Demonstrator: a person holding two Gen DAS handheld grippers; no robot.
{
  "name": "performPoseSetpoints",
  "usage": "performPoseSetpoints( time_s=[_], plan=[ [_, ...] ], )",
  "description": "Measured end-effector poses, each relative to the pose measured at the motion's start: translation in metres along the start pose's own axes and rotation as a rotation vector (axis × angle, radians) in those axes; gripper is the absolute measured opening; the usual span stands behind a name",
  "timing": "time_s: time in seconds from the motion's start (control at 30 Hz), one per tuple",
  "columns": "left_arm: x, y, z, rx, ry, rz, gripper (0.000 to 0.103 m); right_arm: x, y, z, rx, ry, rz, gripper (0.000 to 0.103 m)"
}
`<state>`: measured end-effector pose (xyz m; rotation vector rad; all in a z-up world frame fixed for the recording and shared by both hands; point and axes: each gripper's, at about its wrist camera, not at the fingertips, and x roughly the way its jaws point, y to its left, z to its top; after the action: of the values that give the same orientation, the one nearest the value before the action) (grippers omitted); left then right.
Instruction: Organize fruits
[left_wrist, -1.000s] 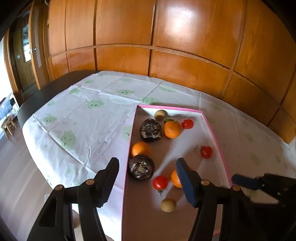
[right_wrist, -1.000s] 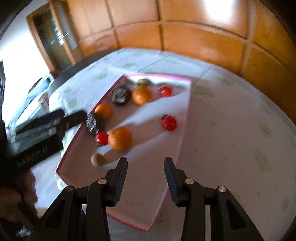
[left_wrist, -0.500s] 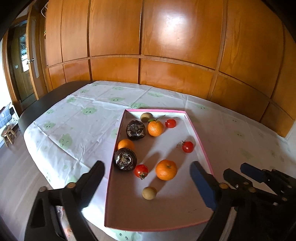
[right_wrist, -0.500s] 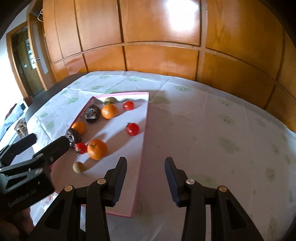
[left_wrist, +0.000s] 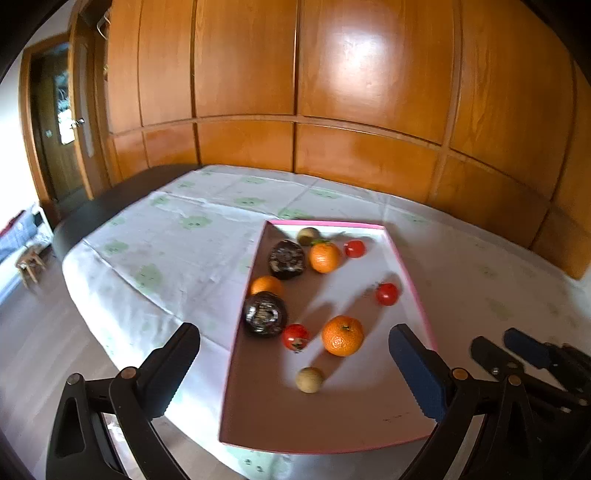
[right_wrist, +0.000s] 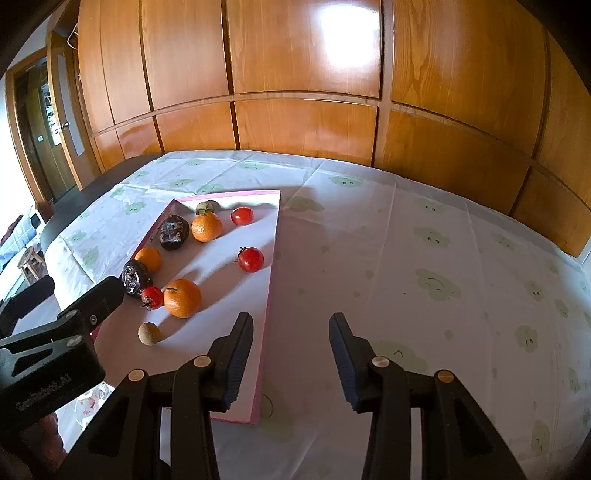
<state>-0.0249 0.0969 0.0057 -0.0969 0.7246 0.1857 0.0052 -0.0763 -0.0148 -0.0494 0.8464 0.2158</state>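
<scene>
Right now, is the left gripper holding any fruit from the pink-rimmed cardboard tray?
No. The left gripper is wide open with nothing between its fingers, and all the fruit lies loose in the pink-rimmed cardboard tray.

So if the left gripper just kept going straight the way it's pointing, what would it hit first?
Probably the small tan fruit near the front of the pink-edged tray; the left gripper has open, empty jaws. Depth is hard to judge.

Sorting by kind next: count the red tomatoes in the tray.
3. One tomato in the far corner, one by the pink tray edge, one beside the nearest orange. None appear hidden.
</scene>
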Motion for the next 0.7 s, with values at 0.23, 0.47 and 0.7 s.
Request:
performPoseSetpoints(
  time_s=[0.23,0.47,0.7],
  plan=[
    [-0.0057,0.0048,-0.0009,-0.022,-0.041,-0.008,0.103,-0.001,0.0012,0.0002,-0.003,-0.008,-0.004,0.043],
    [-0.0038,0.0061,-0.0011,-0.032,-0.035,-0.022,0.103,-0.0012,0.0025,0.0006,-0.009,-0.013,0.0,0.043],
    [-0.0062,0.0057,-0.0008,-0.036,-0.043,-0.033,0.103,-0.0025,0.0036,0.0015,-0.012,-0.021,0.002,0.043]
  ],
)
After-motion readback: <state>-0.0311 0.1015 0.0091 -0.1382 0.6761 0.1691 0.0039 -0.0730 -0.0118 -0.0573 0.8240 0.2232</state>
